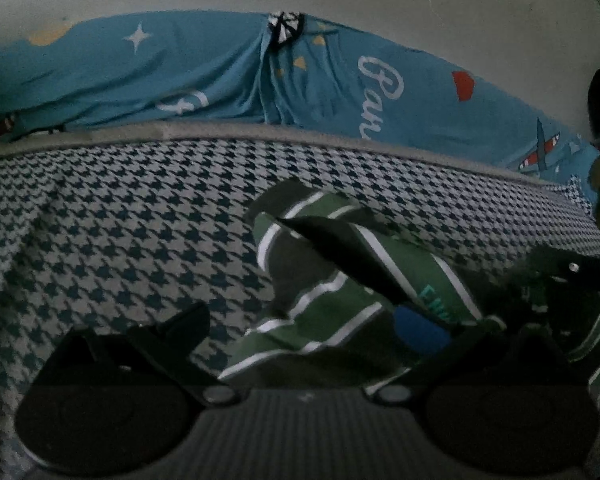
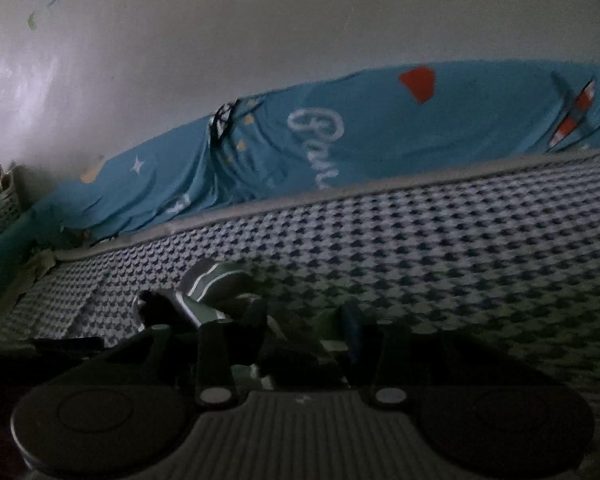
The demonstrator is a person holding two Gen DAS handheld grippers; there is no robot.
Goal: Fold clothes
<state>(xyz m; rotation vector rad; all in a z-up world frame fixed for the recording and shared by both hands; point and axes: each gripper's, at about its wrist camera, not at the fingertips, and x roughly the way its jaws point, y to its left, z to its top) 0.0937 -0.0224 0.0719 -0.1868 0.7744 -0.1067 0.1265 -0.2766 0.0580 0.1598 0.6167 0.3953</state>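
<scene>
The green striped garment (image 1: 319, 292) lies bunched on the houndstooth bed cover (image 1: 112, 220), near the front edge of the bed and well short of the blue printed sheet (image 1: 228, 76) that hangs along the wall behind; it is crumpled, with a dark flap thrown across its white stripes and no neat edge to be seen, so the folding looks barely begun or only part way.

In the left wrist view the left gripper (image 1: 300, 320) stands with its jaws spread wide, one finger (image 1: 180, 320) over bare cover and the other (image 1: 423, 336) beside the cloth; the garment lies between them but the pads do not press on it, so these tongs are released.

The right gripper (image 2: 303, 332) is dim and blurred; its fingers (image 2: 256, 320) stand part way apart with folds of the same garment (image 2: 216, 280) around and in front of them; whether the pads pinch any cloth I cannot tell.

By my judgement nearly all remains: the garment must be spread flat, its sides brought in, then doubled over; no folded piles show anywhere on the bed.
</scene>
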